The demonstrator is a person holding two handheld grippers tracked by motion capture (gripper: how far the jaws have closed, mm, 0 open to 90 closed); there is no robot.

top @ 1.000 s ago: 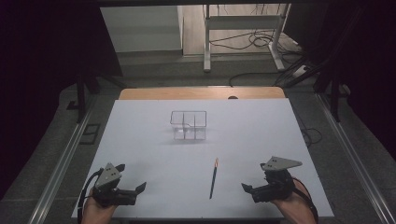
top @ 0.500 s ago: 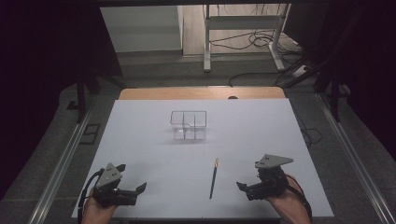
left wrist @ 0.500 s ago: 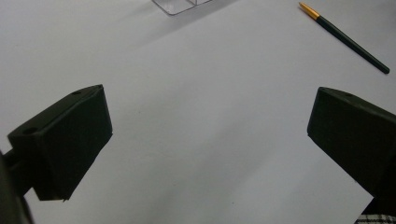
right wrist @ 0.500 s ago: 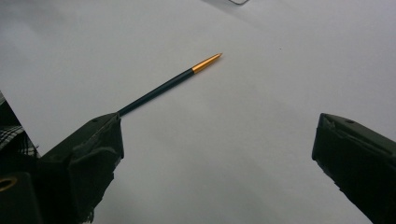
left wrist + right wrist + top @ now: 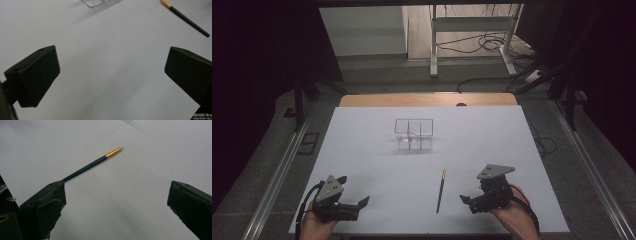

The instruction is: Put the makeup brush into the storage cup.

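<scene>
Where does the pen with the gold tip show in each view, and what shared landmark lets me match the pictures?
High view: the pen lies low and right of centre, gold tip away from the person, just left of the right gripper.
Left gripper view: top right corner, gold tip toward the top edge.
Right gripper view: upper left, its dark end hidden behind the left-hand jaw.
Shared landmark: the white table.

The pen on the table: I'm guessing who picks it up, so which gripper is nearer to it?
The right. The right gripper sits open just beside the pen, not touching it. The left gripper rests open near the table's opposite front corner, well away from it.
</scene>
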